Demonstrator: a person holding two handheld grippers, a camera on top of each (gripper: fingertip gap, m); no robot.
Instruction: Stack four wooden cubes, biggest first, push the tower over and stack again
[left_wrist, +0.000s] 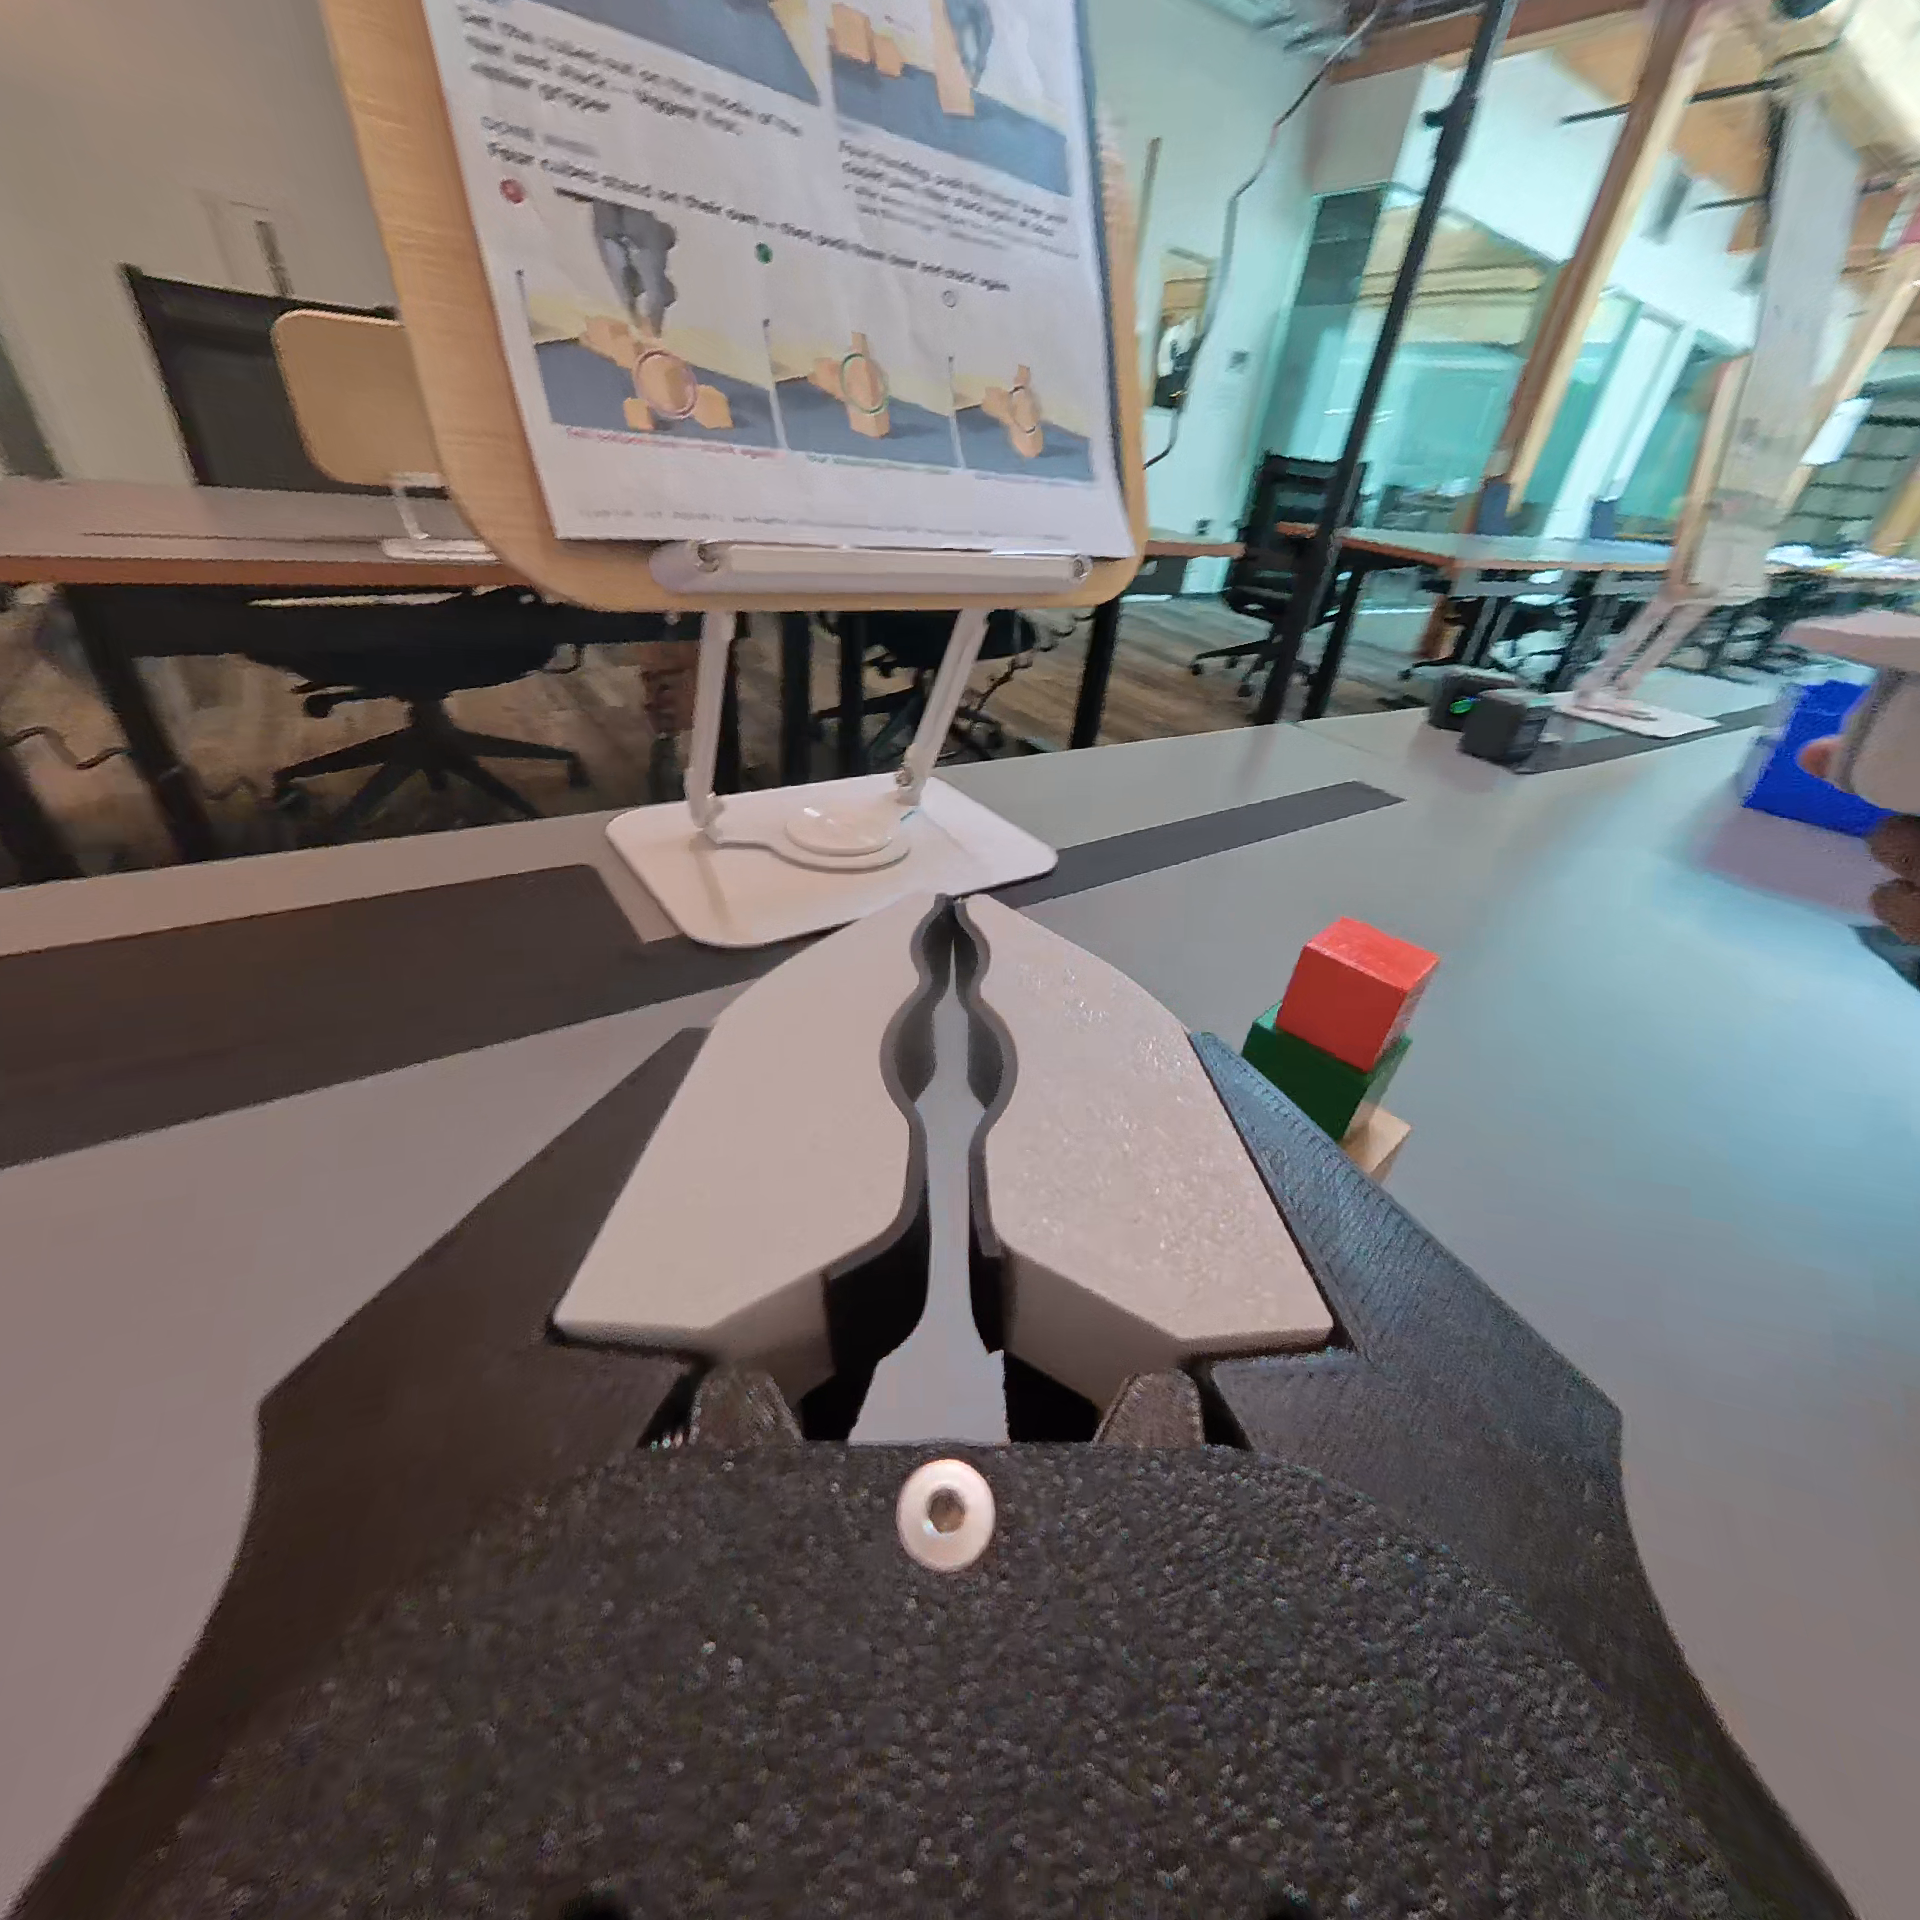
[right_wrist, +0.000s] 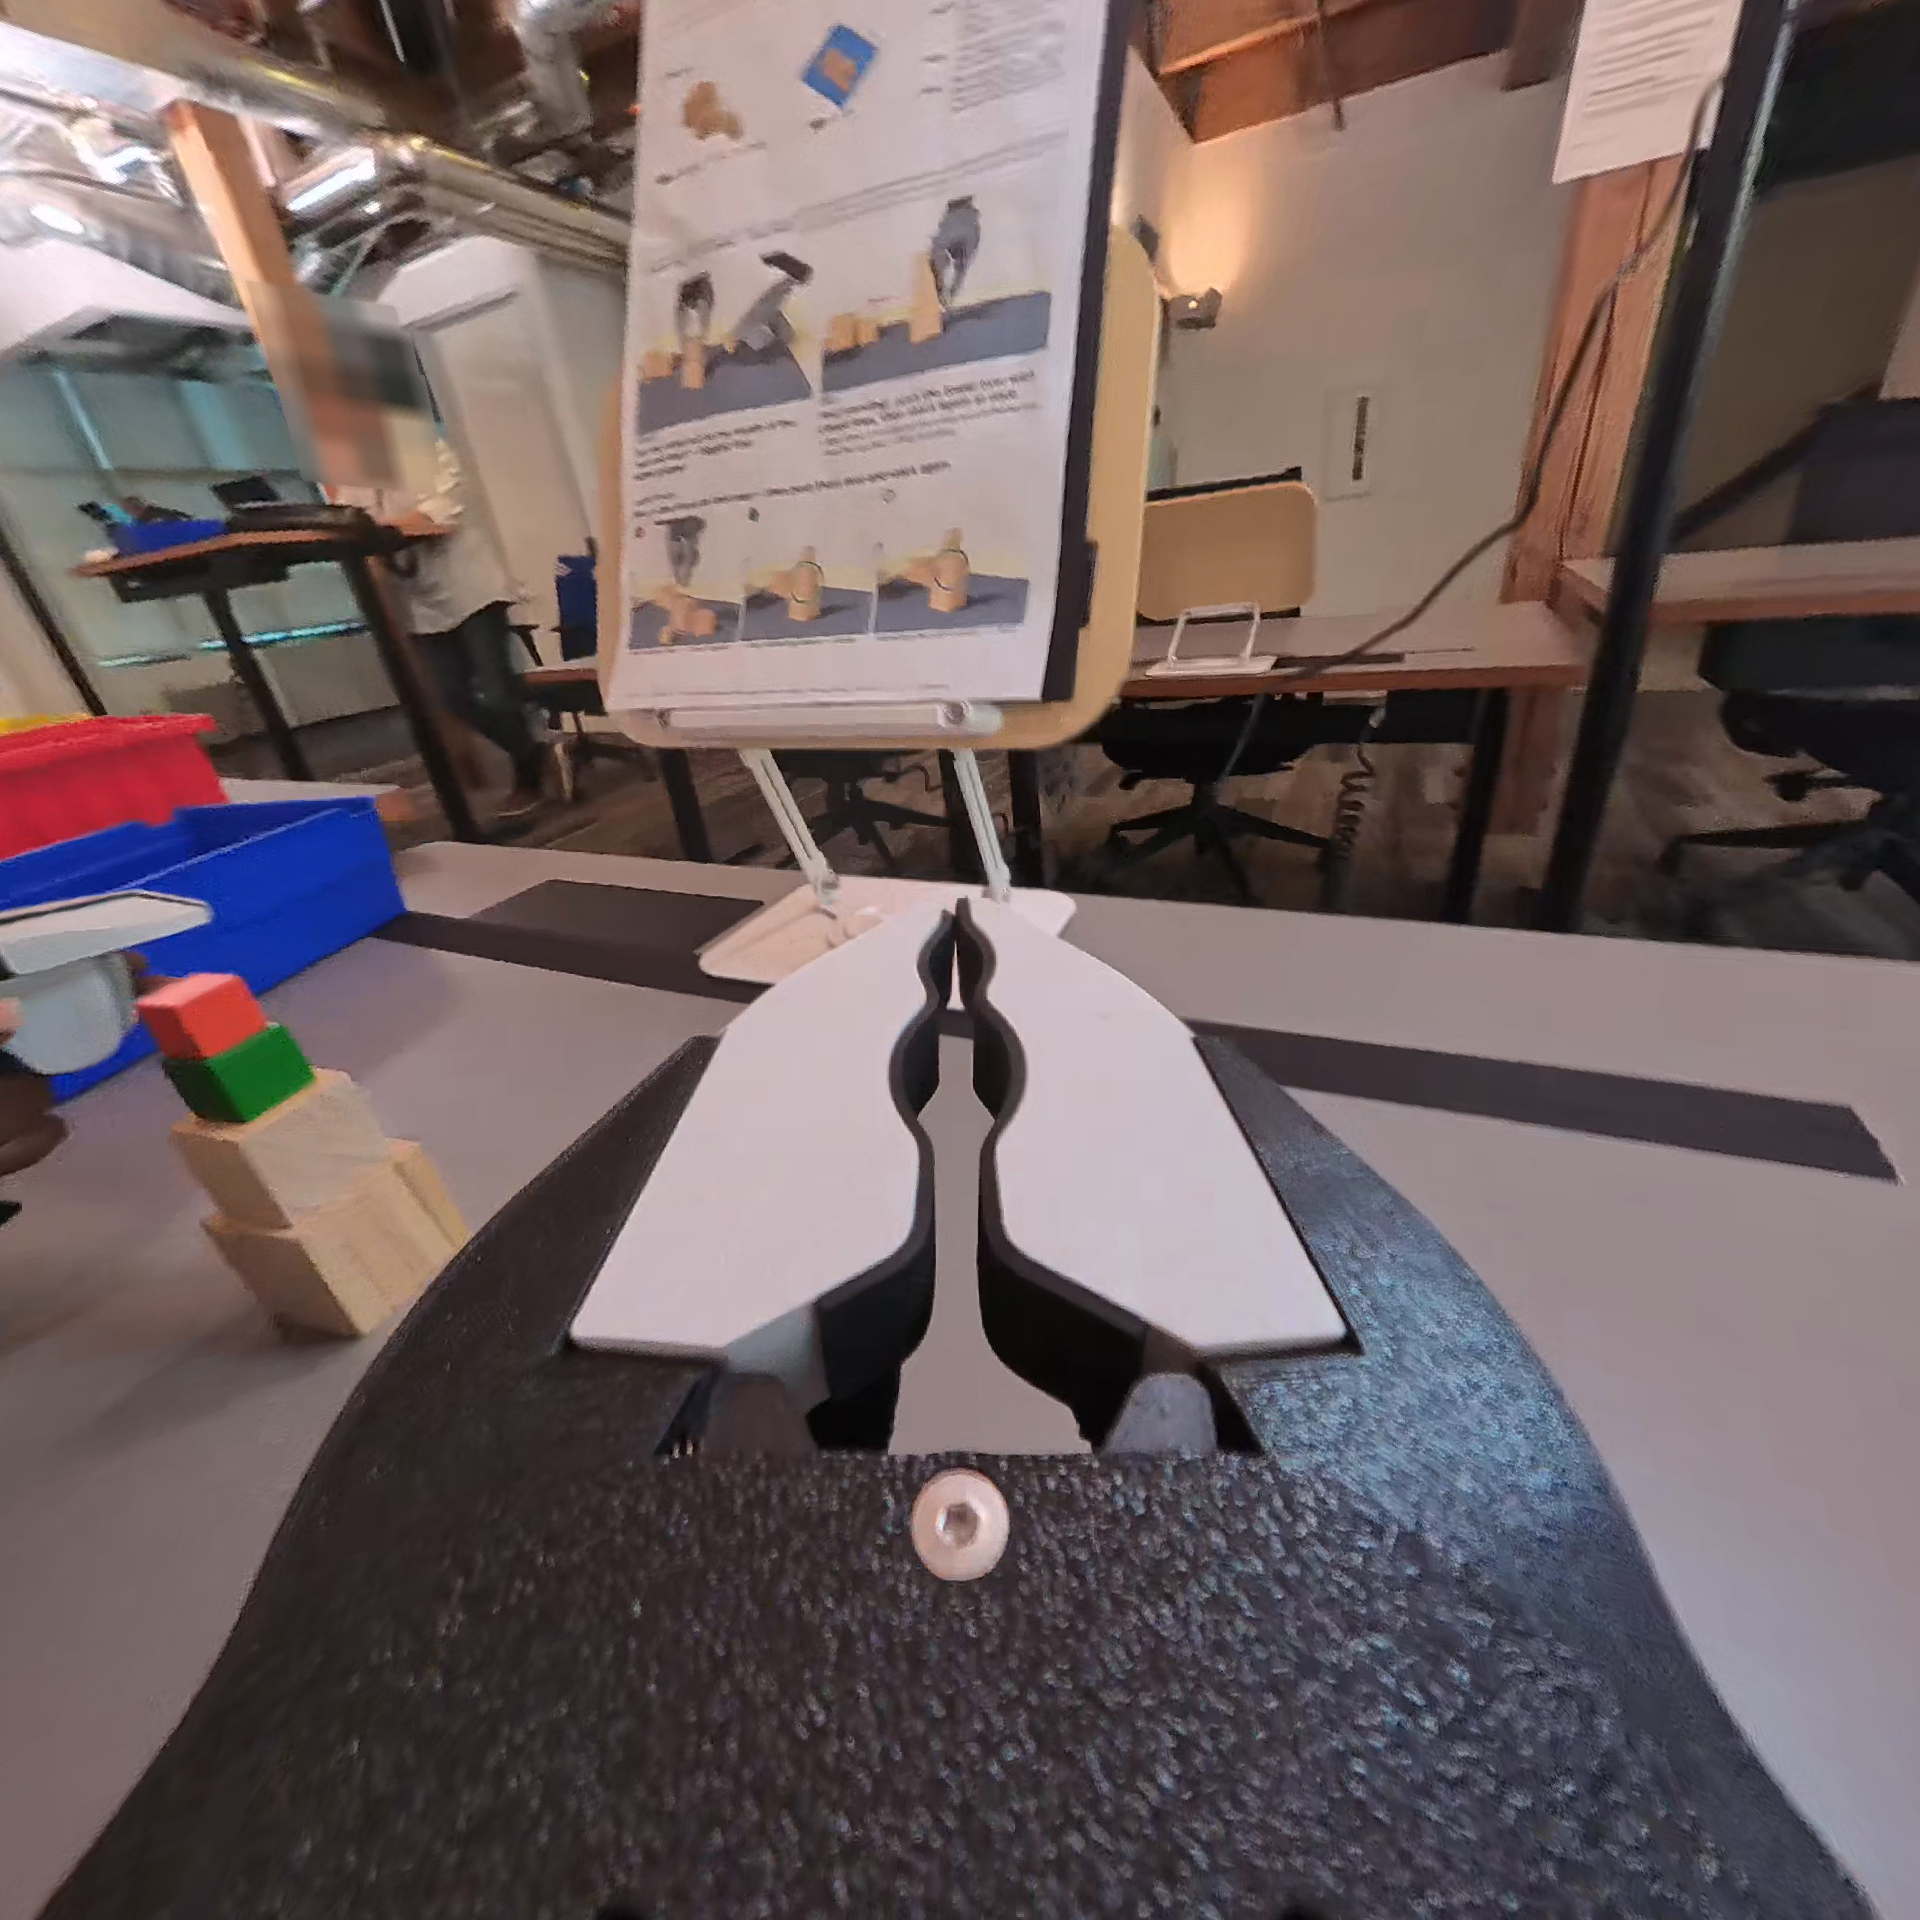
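From my left gripper I see the two pale fingers brought together at their tips with nothing between them; only the grey table shows through the wavy slot behind. Dead ahead at twelve o'clock stands the white stand carrying a printed instruction sheet. At about two o'clock, just beside the gripper's black flank, rises a stack of blocks: a red cube sits skewed on a green cube, with a sliver of pale wood below. Further out at three o'clock a blue bin and part of a hand are at the edge.

Moving to my right gripper, its tips are likewise pressed closed on nothing, pointing at the same stand's base. The stack lies at nine o'clock, well clear of the fingers: two pale wooden blocks at the bottom, then the green cube and the red cube. Behind it are the blue bin and a red bin.

As I judge it, four blocks stand unaided, neither gripper touching them.
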